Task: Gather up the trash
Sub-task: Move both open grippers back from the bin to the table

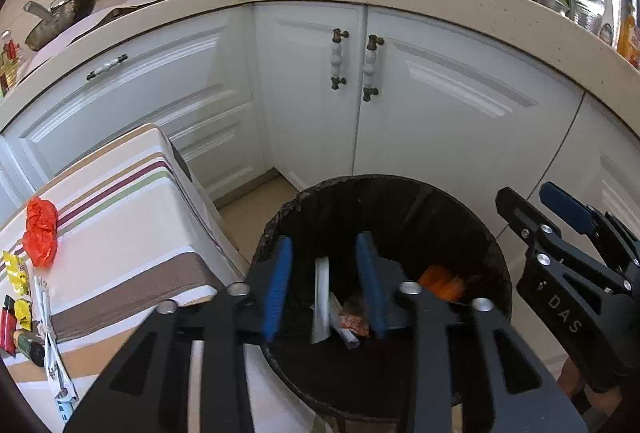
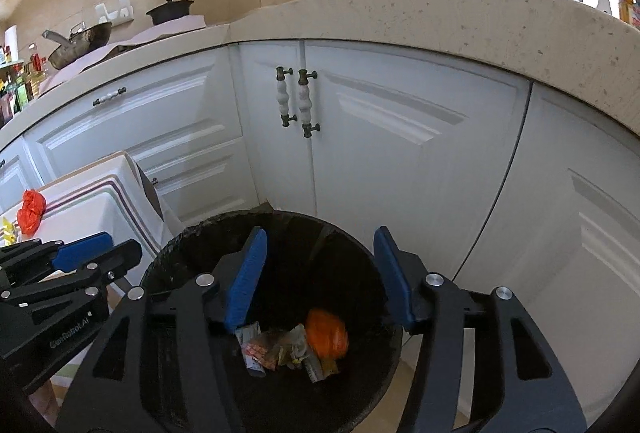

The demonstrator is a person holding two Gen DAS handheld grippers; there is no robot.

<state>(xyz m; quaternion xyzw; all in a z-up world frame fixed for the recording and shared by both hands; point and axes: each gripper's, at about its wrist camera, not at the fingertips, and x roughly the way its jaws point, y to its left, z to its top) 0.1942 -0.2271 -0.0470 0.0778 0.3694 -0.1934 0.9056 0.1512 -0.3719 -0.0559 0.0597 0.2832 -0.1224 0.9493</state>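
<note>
Trash already lies in the round black-lined bin (image 2: 276,409): crumpled wrappers (image 2: 280,349) and an orange plastic wad (image 2: 326,333). Both my left gripper (image 1: 324,265) and right gripper (image 2: 320,273) hang open and empty above it. At left, 2 red crumpled bags (image 1: 40,233) and yellow wrappers (image 1: 18,277) remain on the striped tablecloth (image 1: 132,233); nothing blocks them.

one trash bin (image 1: 280,229), two hand-held grippers, three cabinet handles

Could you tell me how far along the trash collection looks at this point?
Done: wrappers and an orange piece lie in the black bin. In hand: nothing; left gripper and right gripper are open over it. Left: red bag and yellow wrappers on the striped table.
</note>
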